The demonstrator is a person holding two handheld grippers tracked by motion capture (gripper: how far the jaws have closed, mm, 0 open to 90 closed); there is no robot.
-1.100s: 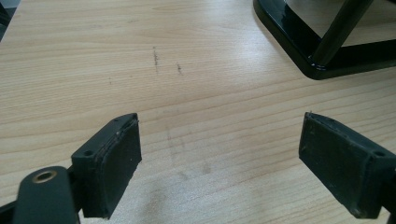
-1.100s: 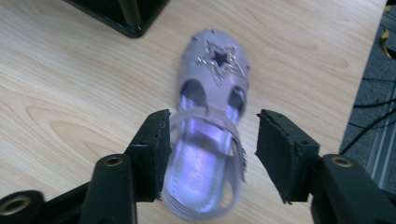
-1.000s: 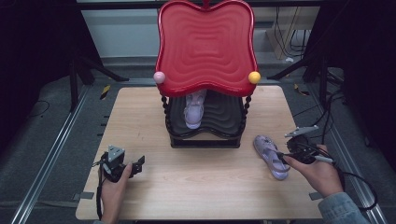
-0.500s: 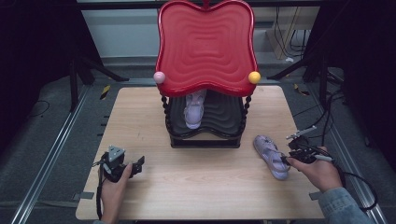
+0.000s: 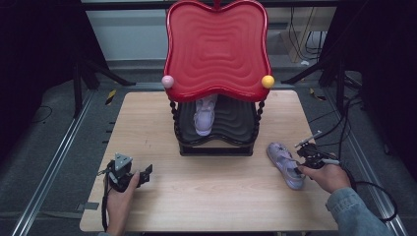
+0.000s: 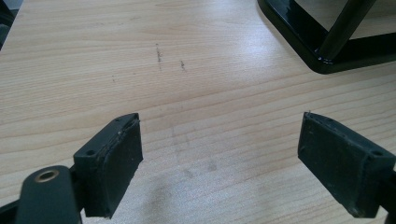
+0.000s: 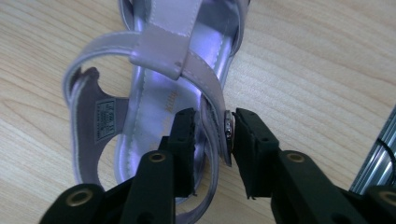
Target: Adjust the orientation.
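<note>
Count: 2 sandals, 1 rack, 2 grippers, 2 ball knobs, 1 table.

Table (image 5: 147, 113): pale wood, straight grain, few dark scuff marks near centre-left.

Rack (image 5: 216, 46): 2 tiers. Top tray glossy red, wavy outline w/ concentric ridges. Lower tray black, same ridged form, on turned black posts. Pink knob (image 5: 167, 81) at front left corner of red tray, yellow knob (image 5: 268, 81) at front right.

Sandal on rack (image 5: 204, 114): pale lilac, strappy, lies on black lower tier under the red tray.

Sandal on table (image 5: 286, 164): same lilac, smooth straps w/ stitched edges, shiny insole, small label inside heel strap. Lies flat on wood just right of rack base, apart from it.

Right gripper (image 7: 212, 140): jaws closed in on ankle strap of the table sandal at its metal buckle, strap pinched btwn pads. Right hand (image 5: 328, 174) low on table, denim sleeve.

Left gripper (image 6: 219, 154): jaws wide apart, nothing btwn them, bare wood below. Left hand (image 5: 120, 196) rests near table's front left, gripper aimed toward rack base.
</note>
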